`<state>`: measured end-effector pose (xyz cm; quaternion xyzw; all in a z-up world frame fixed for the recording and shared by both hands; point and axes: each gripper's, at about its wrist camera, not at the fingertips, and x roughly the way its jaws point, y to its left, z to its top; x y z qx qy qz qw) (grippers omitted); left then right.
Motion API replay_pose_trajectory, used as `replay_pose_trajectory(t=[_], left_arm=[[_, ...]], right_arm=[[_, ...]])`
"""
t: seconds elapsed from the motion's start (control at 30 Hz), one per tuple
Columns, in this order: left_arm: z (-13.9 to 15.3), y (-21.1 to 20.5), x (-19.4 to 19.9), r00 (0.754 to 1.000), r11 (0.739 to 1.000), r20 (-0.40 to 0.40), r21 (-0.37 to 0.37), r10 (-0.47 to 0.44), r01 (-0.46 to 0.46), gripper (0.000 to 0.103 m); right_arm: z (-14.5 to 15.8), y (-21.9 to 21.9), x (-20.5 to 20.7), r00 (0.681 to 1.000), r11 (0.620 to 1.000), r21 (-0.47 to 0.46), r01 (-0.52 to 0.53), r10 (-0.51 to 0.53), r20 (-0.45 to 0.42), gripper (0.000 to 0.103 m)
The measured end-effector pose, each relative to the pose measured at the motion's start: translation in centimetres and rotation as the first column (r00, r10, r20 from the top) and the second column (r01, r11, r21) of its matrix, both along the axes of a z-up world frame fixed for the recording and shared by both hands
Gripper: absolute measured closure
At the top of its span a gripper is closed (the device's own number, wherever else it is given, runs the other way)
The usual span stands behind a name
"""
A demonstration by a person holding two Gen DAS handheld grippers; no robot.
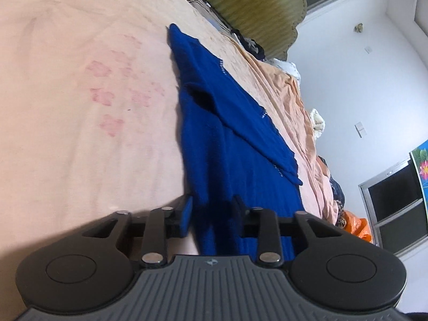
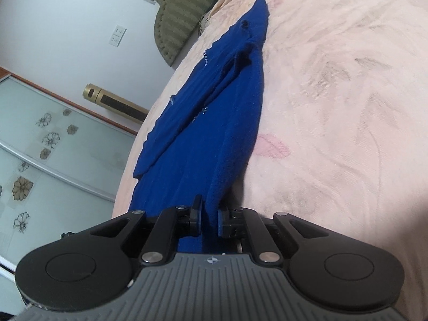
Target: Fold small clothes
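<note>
We see a deep blue knit garment [image 1: 235, 144] lying stretched out lengthwise on the pale pink bedspread [image 1: 80, 107], its near end gathered into a narrow bunch and its far end tapering to a point. One sleeve or side panel is folded over the body, and we make out a line of small sparkly beads along that folded edge. From the right wrist view the same blue garment [image 2: 214, 123] runs away from us, its surface softly ribbed and rumpled.
</note>
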<state>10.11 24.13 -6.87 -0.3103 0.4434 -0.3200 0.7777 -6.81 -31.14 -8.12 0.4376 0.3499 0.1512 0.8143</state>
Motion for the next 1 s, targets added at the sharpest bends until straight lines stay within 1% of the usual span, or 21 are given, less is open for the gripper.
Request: replay_pose_trajectory(t=[0.07,0.13,0.2,0.23,0.27,0.33,0.4,0.5,0.6,0.7,0.73,0.77,0.8,0.83,0.87,0.9,0.93,0.97,1.0], left_arm=[[-0.2,-0.2,0.1,1.0,1.0,-0.004,-0.002,0.016,-0.016,0.08],[-0.1,-1.2,0.2,1.0,0.998,0.012,0.062,0.025,-0.025,0.098],[0.4,-2.0,-0.1,0.998,0.993,0.054,0.116,0.03,-0.036,0.099],[0.7,-2.2,-0.4,0.996,0.988,0.079,0.146,0.039,-0.05,0.1],[1.2,-2.4,-0.8,0.993,0.982,0.113,0.177,0.042,-0.062,0.1],[2.5,-3.0,-1.7,0.978,0.963,0.201,0.249,0.049,-0.099,0.1],[3.7,-3.2,-2.0,0.967,0.957,0.249,0.263,0.054,-0.122,0.1],[5.4,-3.4,-1.8,0.946,0.947,0.316,0.276,0.075,-0.167,0.1],[6.6,-3.9,-0.3,0.935,0.946,0.341,0.258,0.099,-0.194,0.1],[7.3,-5.0,1.4,0.92,0.934,0.377,0.278,0.111,-0.226,0.1],[7.2,-5.4,2.2,0.921,0.931,0.374,0.284,0.111,-0.228,0.1],[7.0,-6.0,2.9,0.922,0.921,0.37,0.307,0.115,-0.238,0.1],[6.7,-6.7,3.6,0.92,0.904,0.374,0.343,0.118,-0.255,0.1],[6.3,-7.5,4.1,0.918,0.881,0.384,0.395,0.101,-0.262,0.1],[5.8,-8.3,4.5,0.92,0.861,0.384,0.439,0.078,-0.257,0.1],[5.3,-8.7,4.7,0.927,0.84,0.368,0.48,0.07,-0.254,0.1],[5.0,-9.0,4.6,0.936,0.828,0.344,0.502,0.074,-0.25,0.099],[5.0,-8.9,4.3,0.94,0.833,0.333,0.496,0.077,-0.244,0.099],[5.1,-8.7,3.8,0.942,0.845,0.325,0.48,0.078,-0.236,0.097]], right_arm=[[0.1,0.0,0.1,1.0,1.0,-0.007,0.001,-0.001,-0.001,0.085],[0.2,0.1,0.4,1.0,1.0,-0.006,0.017,-0.017,-0.002,0.087],[0.5,0.4,0.6,0.999,0.998,-0.044,0.037,-0.038,-0.008,0.09],[0.8,0.6,0.6,0.999,0.996,-0.073,0.046,-0.046,-0.004,0.097],[1.1,0.8,0.5,0.999,0.994,-0.096,0.051,-0.05,0.005,0.097],[2.2,1.2,0.3,0.997,0.982,-0.173,0.072,-0.07,0.015,0.096],[3.1,1.2,0.3,0.996,0.972,-0.218,0.092,-0.088,0.03,0.096],[4.7,0.9,0.6,0.994,0.961,-0.255,0.105,-0.091,0.067,0.096],[5.8,0.9,1.7,0.991,0.95,-0.289,0.117,-0.093,0.096,0.096],[6.9,1.2,3.2,0.987,0.921,-0.363,0.142,-0.106,0.118,0.096],[7.2,1.2,3.7,0.986,0.906,-0.395,0.153,-0.111,0.127,0.096],[7.5,1.2,4.2,0.983,0.886,-0.432,0.167,-0.119,0.137,0.096],[7.6,1.3,4.8,0.982,0.872,-0.456,0.178,-0.126,0.143,0.096],[7.5,1.3,5.6,0.982,0.861,-0.474,0.181,-0.129,0.141,0.096],[7.1,1.2,6.4,0.983,0.849,-0.497,0.177,-0.13,0.128,0.096],[6.7,1.1,6.9,0.985,0.842,-0.511,0.173,-0.133,0.115,0.085],[6.1,1.1,7.4,0.985,0.835,-0.523,0.17,-0.141,0.095,0.083],[5.7,1.0,7.6,0.986,0.829,-0.534,0.166,-0.151,0.073,0.077],[5.3,1.1,7.6,0.986,0.826,-0.54,0.163,-0.162,0.05,0.068]])
